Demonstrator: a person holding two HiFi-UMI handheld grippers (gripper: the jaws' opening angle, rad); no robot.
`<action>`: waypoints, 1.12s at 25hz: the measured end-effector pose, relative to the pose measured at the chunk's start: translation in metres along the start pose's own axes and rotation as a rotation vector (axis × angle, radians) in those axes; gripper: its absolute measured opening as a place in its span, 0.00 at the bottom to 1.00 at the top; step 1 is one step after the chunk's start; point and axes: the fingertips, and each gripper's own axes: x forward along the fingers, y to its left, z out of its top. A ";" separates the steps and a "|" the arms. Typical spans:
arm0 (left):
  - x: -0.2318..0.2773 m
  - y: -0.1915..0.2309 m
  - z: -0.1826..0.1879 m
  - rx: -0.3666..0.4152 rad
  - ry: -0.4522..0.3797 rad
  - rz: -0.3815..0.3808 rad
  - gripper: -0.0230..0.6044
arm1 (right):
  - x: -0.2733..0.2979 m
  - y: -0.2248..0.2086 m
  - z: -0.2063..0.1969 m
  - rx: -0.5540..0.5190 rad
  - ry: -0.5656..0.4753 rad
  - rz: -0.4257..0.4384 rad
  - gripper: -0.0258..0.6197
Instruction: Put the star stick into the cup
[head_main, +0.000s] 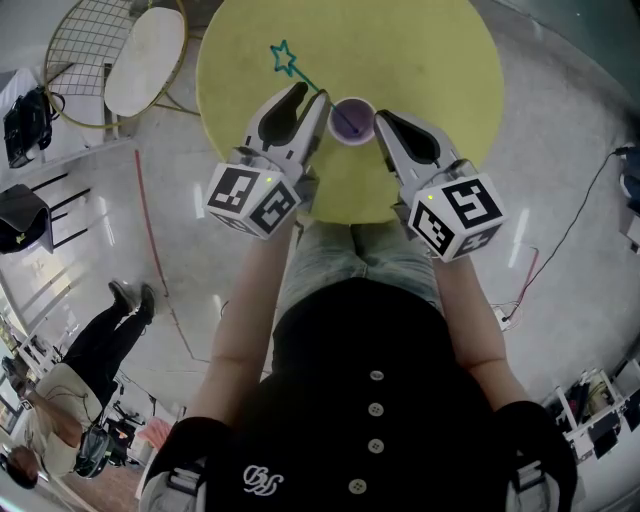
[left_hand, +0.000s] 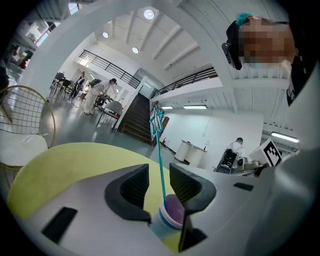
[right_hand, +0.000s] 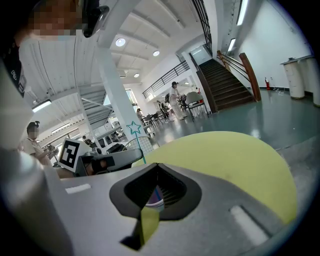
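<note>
Left gripper: jaws apart, clamped on nothing. The stick runs up through the gap between them, and I can't tell if it touches either pad. Its lower end is in the cup, which sits just past the jaw tips. It leans up and away to the left, star end out over the table.

Right gripper: jaws together, nothing between them, tip right at the cup's right side.

Left gripper view shows the gap clearly: ribbed black pads either side, stick dead centre, cup below. Head view doesn't resolve that gap.

Right gripper view shows closed tips. The cup only peeks through the opening behind them, and the star pokes up over the left gripper's body.

Stick: thin teal rod with an outline star. Cup: small and pale with a blue band, purple inside. Table: round, matte yellow. Grippers: grey shells with marker cubes.
</note>
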 end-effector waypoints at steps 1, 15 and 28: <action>-0.001 -0.001 0.001 -0.003 -0.002 -0.001 0.22 | 0.000 0.001 0.000 -0.002 -0.002 0.000 0.04; -0.025 -0.023 0.021 0.031 -0.031 -0.043 0.22 | -0.011 0.024 0.019 -0.078 -0.045 0.038 0.04; -0.041 -0.059 0.036 0.067 -0.034 -0.104 0.22 | -0.032 0.048 0.039 -0.131 -0.084 0.057 0.04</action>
